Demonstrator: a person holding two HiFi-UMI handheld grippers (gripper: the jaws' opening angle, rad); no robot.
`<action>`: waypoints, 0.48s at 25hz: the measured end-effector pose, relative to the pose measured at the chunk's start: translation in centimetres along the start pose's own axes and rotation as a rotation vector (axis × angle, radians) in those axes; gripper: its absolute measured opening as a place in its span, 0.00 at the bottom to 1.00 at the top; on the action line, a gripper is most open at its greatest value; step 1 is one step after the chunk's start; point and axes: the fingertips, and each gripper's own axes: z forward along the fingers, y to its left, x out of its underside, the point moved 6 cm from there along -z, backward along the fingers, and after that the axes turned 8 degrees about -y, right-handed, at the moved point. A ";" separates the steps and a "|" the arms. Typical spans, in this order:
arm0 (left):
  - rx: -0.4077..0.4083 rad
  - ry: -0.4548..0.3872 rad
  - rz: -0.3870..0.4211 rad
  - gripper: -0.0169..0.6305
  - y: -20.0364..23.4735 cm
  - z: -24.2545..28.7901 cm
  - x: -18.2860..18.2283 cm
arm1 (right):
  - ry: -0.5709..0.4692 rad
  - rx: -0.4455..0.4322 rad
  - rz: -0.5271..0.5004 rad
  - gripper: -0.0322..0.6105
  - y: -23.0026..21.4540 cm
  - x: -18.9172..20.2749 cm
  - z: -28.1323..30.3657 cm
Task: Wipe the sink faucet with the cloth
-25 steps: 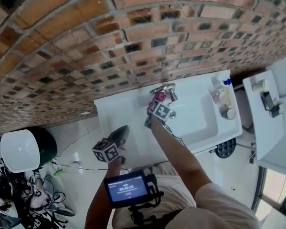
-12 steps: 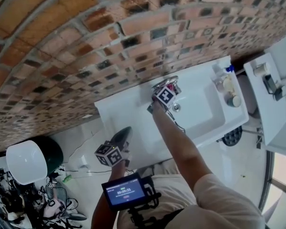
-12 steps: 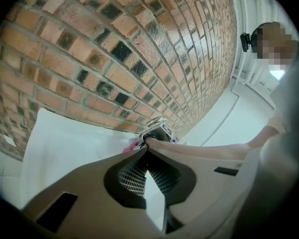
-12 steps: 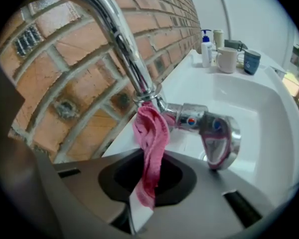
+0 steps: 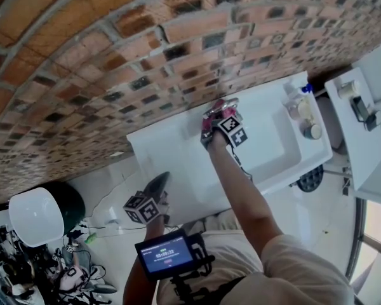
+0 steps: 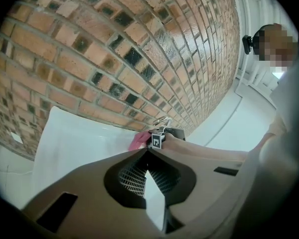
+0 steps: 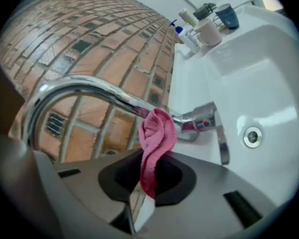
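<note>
The chrome faucet (image 7: 89, 87) arches out from the brick wall over the white sink (image 7: 269, 73), with its lever handle (image 7: 222, 143) below. My right gripper (image 7: 142, 183) is shut on a pink cloth (image 7: 157, 136), and the bunched cloth presses against the spout near its base. In the head view the right gripper (image 5: 223, 127) sits at the faucet (image 5: 220, 105) with the cloth (image 5: 207, 124) on its left. My left gripper (image 5: 157, 184) hangs low in front of the sink (image 5: 171, 151), shut and empty. From the left gripper (image 6: 147, 154) view, the cloth (image 6: 137, 140) shows far ahead.
Bottles and toiletries (image 5: 300, 114) crowd the sink's right corner. A white cabinet (image 5: 362, 132) stands further right. The brick wall (image 5: 114, 49) backs the sink. A drain (image 7: 252, 136) lies in the basin. A screen device (image 5: 169, 253) hangs at the person's chest; a white bin (image 5: 35, 218) stands left.
My right gripper has carried the cloth from beside the faucet's handle up against the spout. The left gripper has stayed low in front of the sink.
</note>
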 end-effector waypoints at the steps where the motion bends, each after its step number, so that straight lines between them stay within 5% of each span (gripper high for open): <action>1: 0.000 -0.002 -0.002 0.01 0.0 -0.1 0.1 | -0.009 -0.038 -0.011 0.14 0.7 -0.4 -0.3; 9: 0.007 -0.013 -0.004 0.01 -0.4 -0.4 0.5 | -0.018 -0.155 -0.182 0.14 2.7 -3.0 -2.1; 12: 0.010 -0.017 -0.001 0.01 -0.7 -0.7 0.6 | -0.018 -0.235 -0.321 0.14 4.0 -3.5 -3.0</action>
